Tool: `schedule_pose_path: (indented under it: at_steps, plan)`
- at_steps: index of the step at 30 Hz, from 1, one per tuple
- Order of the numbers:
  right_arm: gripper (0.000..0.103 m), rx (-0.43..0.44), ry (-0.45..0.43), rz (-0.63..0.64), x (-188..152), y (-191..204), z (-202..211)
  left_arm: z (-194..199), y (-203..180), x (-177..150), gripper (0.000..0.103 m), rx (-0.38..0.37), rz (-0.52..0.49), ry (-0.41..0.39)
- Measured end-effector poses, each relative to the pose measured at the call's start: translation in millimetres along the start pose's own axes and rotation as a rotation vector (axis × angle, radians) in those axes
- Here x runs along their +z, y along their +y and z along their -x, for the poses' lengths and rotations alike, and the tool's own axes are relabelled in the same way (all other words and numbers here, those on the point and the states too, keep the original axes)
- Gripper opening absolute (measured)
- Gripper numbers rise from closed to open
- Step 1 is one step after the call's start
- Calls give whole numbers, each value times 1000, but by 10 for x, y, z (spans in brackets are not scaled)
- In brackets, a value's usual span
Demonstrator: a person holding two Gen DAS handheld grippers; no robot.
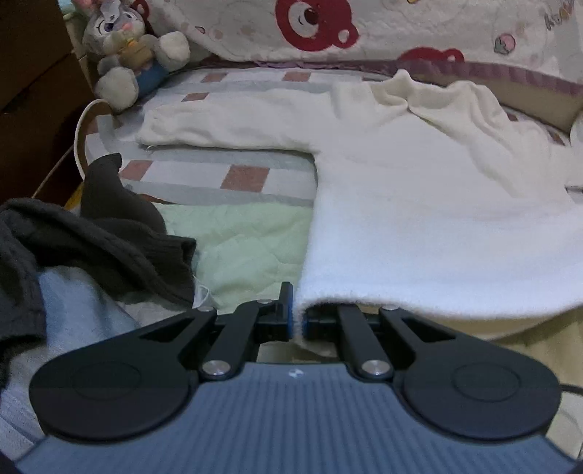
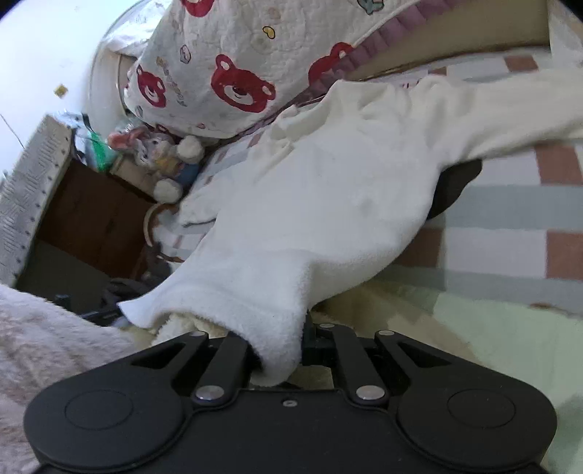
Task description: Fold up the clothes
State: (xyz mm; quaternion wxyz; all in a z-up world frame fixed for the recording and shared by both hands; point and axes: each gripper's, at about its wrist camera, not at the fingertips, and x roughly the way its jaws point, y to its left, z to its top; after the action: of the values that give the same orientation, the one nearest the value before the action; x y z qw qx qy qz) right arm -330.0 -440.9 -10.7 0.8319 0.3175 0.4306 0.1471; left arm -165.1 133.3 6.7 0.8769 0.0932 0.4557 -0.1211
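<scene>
Lying spread over the bed's grey-and-terracotta checked sheet point(image 1: 233, 175) is a white fleece sweater point(image 1: 419, 204), one sleeve stretched out flat toward the grey plush rabbit toy point(image 1: 135, 51) that sits at the far corner of the sheet. Behind the sheet a cream quilt printed with red bear faces point(image 1: 364, 29) is heaped up. Nearer than the sheet comes a pale green quilted pad point(image 1: 240, 251), and at its side a crumpled dark grey knitted garment point(image 1: 98, 233) lies in a pile, close to the sweater's hem but apart from it. From the right wrist view a dark shape point(image 2: 455, 182) shows on the sheet under the sweater's other side; what it is I cannot tell. The left gripper point(image 1: 298, 317) has its jaws pinched together on the sweater's hem at one corner, the fleece draping over the right-hand finger. The right gripper point(image 2: 291, 350) has its jaws clamped on the hem's other corner, cloth bunched between them and lifted off the sheet.
</scene>
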Motion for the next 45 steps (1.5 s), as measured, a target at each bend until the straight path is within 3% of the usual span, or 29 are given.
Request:
schedule_pose_path:
  at_steps: [3,6,8,11,12,14,16,19,22,25,30,32,36,43,45]
  plan:
    - [11,-11,29,35,44,59,9,51,-3,17,10,13,-7,18]
    - [19,1,51,80,124,125,77,167,31,56,26,24,-3,44]
    - [23,5,79,179,254,192,172,345,46,148,42,21,-34,64]
    - [41,30,68,294,609,294,392,697,10,404,57,32,-129,-6]
    - [47,78,64,303,768,303,479,801,-3,503,58,28,-151,-29]
    - [53,183,64,297,1020,301,605,894,-1,704,64,-2,-155,-72]
    - [60,211,24,301,1278,324,681,855,-41,910,67,-38,-144,-99]
    - [61,76,39,350,1825,379,456,504,-314,1275,67,-74,-202,-108]
    - [62,-104,62,433,2539,460,-106,-43,-624,1769,67,-104,-262,-130]
    - [62,-182,43,444,3134,386,-738,-641,-921,2273,67,-149,-215,-137]
    - [61,-332,29,534,3695,206,-2011,-1752,-1324,2985,67,-199,-129,-112]
    - [61,-353,28,463,3836,44,-2467,-2148,-1470,3196,67,-206,-126,-118]
    - [60,-269,-19,232,3978,-346,-2890,-2896,-1747,3560,66,-219,-115,-134]
    - [60,-259,12,135,4081,-697,-3178,-3810,-1847,3747,63,-345,28,-61]
    - [60,-244,3,110,4111,-756,-3216,-3908,-1906,3692,19,-367,-2,-52]
